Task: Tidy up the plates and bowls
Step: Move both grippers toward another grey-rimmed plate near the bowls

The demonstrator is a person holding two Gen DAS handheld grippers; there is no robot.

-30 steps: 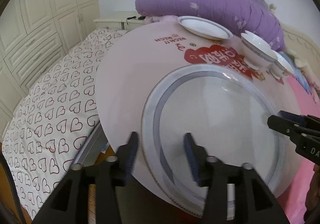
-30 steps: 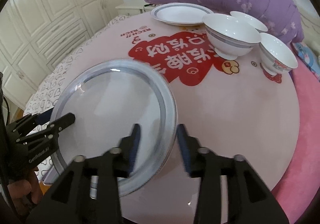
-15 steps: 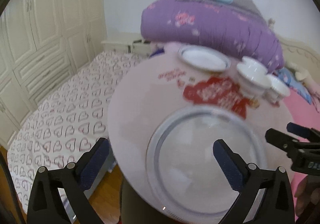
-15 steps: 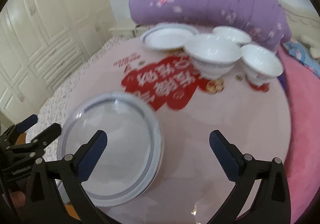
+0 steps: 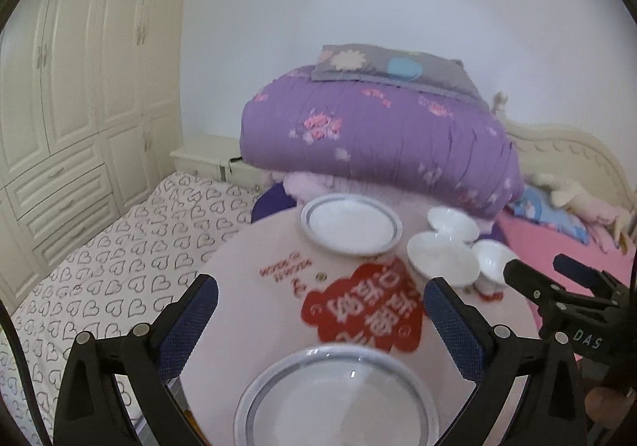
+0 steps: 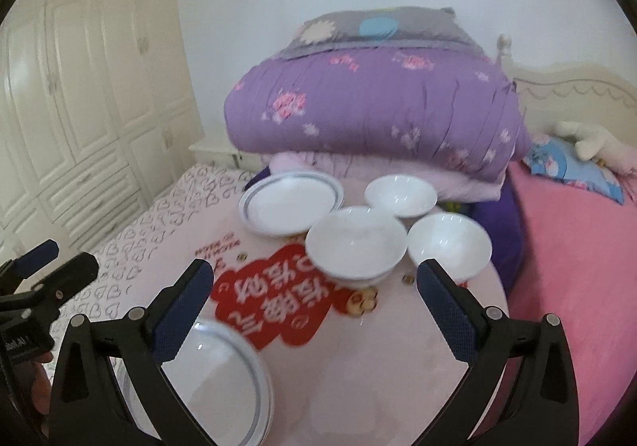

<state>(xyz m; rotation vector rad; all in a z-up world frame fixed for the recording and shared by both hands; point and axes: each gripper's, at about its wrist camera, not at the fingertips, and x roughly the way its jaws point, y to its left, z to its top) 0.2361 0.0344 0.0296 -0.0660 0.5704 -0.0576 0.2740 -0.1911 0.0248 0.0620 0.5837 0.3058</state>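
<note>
A large clear plate with a grey rim (image 5: 338,402) lies at the near edge of the round pink table (image 5: 254,259); it also shows in the right wrist view (image 6: 227,382). A white plate with a grey ring (image 5: 350,225) (image 6: 290,203) sits at the far side. Three white bowls (image 5: 442,257) (image 6: 356,243) cluster right of it. My left gripper (image 5: 318,306) is open and empty, raised above the near plate. My right gripper (image 6: 310,290) is open and empty, above the table before the bowls.
A folded purple quilt (image 5: 378,139) with a grey pillow (image 5: 390,63) is stacked behind the table. A heart-print bed (image 5: 111,247) lies to the left, cream wardrobes (image 5: 71,87) beyond. A pink blanket (image 6: 577,247) lies right. The table has a red label (image 5: 362,306).
Both grippers opened wide, let go of the clear plate's rim and pulled back and up. The plate now rests on the table's near edge.
</note>
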